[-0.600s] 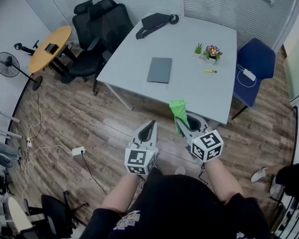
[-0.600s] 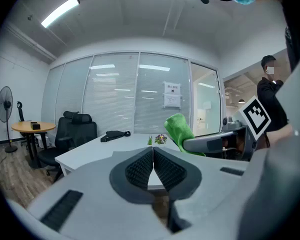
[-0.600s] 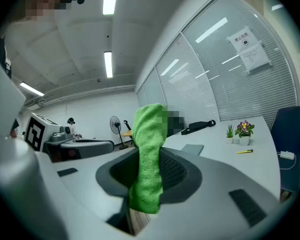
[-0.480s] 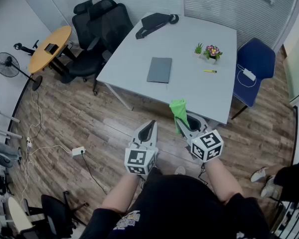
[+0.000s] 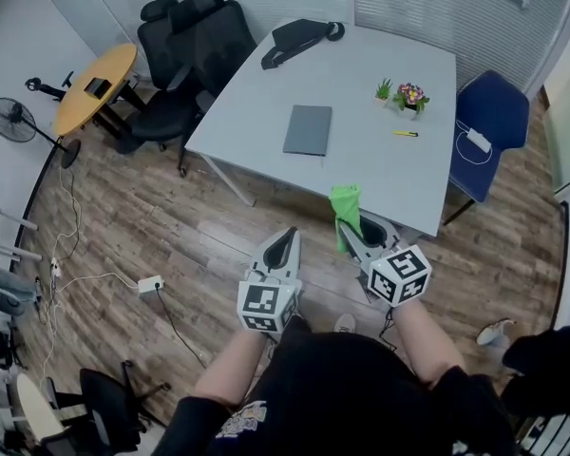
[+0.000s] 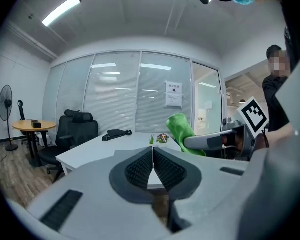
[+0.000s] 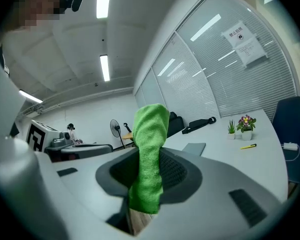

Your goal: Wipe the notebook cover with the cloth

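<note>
Pinching one green cloth (image 5: 344,207) upright, the right gripper (image 5: 351,230) sits lower centre beside the left gripper (image 5: 282,240), whose jaws are together and empty. One grey notebook (image 5: 308,129) lies upper centre on the white table (image 5: 361,174), near two potted plants (image 5: 410,96).

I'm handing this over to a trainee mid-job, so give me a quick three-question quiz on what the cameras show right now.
1. True or false: the right gripper is shut on the green cloth.
2. Which lies nearest the potted flowers on the white table? A) grey notebook B) yellow pen C) black bag
3. Fill in: the jaws of the left gripper are ____, with nothing between them.

Key: 1 true; 2 B; 3 shut.
</note>
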